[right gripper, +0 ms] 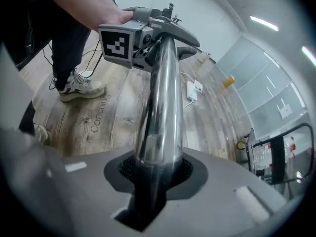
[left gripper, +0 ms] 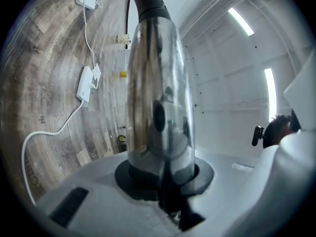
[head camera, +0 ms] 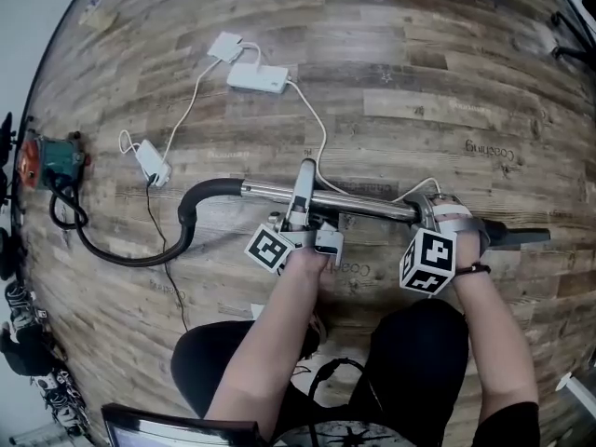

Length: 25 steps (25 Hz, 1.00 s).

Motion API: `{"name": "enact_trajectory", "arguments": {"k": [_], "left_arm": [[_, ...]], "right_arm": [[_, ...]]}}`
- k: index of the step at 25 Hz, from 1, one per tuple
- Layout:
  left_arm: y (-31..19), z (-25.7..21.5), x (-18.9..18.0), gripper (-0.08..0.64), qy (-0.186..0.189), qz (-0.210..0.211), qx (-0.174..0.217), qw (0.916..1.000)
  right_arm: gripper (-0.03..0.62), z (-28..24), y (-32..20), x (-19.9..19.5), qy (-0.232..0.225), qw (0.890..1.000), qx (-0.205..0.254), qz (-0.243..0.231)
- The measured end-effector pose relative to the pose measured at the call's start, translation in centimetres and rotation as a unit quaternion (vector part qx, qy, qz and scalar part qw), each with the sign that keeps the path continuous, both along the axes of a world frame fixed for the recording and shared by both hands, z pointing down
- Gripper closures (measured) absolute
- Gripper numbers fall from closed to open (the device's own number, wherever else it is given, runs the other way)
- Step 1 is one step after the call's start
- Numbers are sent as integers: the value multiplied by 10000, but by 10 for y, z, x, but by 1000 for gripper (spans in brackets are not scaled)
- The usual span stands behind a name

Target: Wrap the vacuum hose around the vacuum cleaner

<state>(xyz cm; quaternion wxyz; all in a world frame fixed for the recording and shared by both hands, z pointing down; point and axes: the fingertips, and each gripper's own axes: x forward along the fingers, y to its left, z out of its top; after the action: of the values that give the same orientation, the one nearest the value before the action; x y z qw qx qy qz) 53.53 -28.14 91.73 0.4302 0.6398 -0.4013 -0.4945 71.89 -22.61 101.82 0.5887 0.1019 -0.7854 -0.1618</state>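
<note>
Metal wand (head camera: 368, 205): long axis left to right, clamped by left tongs (head camera: 304, 199) mid-length and right tongs (head camera: 430, 210) at its right end. Hose (head camera: 140, 257) curves from wand's left end to vacuum cleaner (head camera: 51, 161), on the floor far left. Left tongs nearer.

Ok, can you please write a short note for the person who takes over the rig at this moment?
Left hand-held gripper: shut on the metal tube, near its middle.
Right hand-held gripper: shut on the same tube, towards its nozzle end.
Black hose: runs from the tube's other end in a loose curve over the floor to the vacuum cleaner at the left.
Done: tube gripped by both.
Left: all the wrapping; no turn of hose is around the cleaner yet.
</note>
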Motion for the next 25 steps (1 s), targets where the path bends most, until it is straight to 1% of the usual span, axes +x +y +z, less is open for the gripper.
{"name": "enact_trajectory", "arguments": {"k": [3, 6, 8, 10, 13, 19, 22, 25], "left_arm": [[-3, -16, -8, 503, 45, 10, 112, 9999], [-8, -47, -23, 503, 70, 41, 246, 9997], [-12, -78, -38, 503, 21, 88, 345, 9994], [-17, -118, -53, 503, -50, 139, 481, 9987], [-18, -184, -84, 503, -106, 44, 613, 9981], [18, -266, -152, 503, 113, -569, 242, 9980], [31, -312, -172, 503, 256, -791, 29, 9965], [40, -362, -194, 503, 407, -922, -215, 9947]], "right_arm": [[488, -18, -5, -7, 47, 9999, 151, 15], [486, -50, -11, -21, 90, 9996, 271, 27], [485, -79, -15, -37, 53, 9994, 327, 63], [485, -116, -20, -54, -7, 9992, 395, 108], [483, -176, -26, -85, -70, 9988, 477, 14], [483, -269, -6, -145, 78, 9979, 322, -556], [483, -321, 4, -161, 203, 9967, 181, -763], [485, -377, 12, -180, 273, 9959, 4, -865]]}}
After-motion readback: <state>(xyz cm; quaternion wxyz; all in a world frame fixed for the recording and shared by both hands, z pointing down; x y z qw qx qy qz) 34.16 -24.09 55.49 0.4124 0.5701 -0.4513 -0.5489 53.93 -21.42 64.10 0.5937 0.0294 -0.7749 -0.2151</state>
